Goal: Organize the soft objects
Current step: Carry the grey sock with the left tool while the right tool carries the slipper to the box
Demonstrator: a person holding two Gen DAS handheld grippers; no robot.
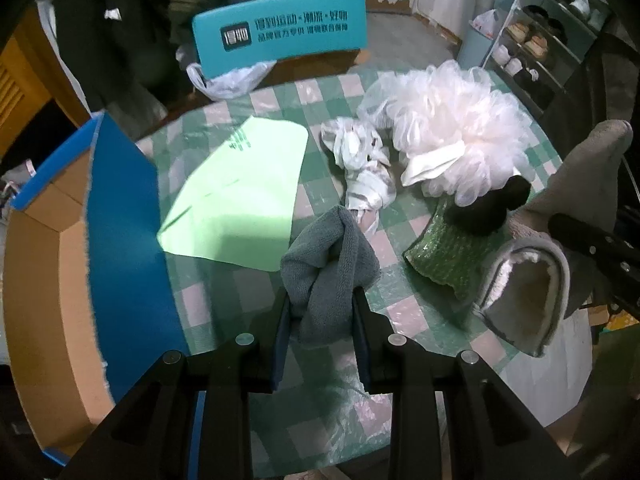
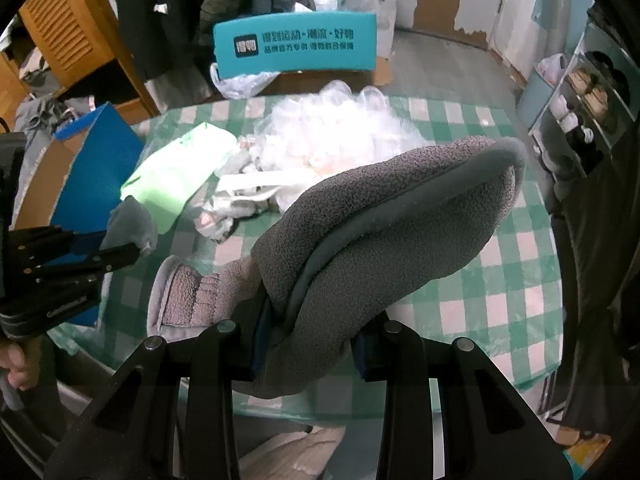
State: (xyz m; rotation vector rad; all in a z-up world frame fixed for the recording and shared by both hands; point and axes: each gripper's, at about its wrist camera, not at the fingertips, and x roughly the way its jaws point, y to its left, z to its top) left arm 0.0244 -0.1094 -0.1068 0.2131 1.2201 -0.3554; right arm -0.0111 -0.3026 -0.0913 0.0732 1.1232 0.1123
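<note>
My left gripper (image 1: pixel 320 312) is shut on a grey-blue cloth (image 1: pixel 326 264) and holds it above the checked table (image 1: pixel 248 304). It also shows at the left of the right wrist view (image 2: pixel 120 252) with the cloth (image 2: pixel 132 226). My right gripper (image 2: pixel 308 344) is shut on a grey fleece slipper (image 2: pixel 384 232), lifted over the table; the slipper shows in the left wrist view (image 1: pixel 528 280). A white mesh bath pouf (image 1: pixel 452 124), a striped white rag (image 1: pixel 362 160), a green knitted piece (image 1: pixel 444 252) with a black object (image 1: pixel 488 208) and a light green cloth (image 1: pixel 236 188) lie on the table.
An open cardboard box with blue flaps (image 1: pixel 120 220) stands at the table's left edge. A teal chair back (image 1: pixel 280 36) with a plastic bag (image 1: pixel 228 80) is beyond the table. A shoe rack (image 1: pixel 552 40) stands at the far right.
</note>
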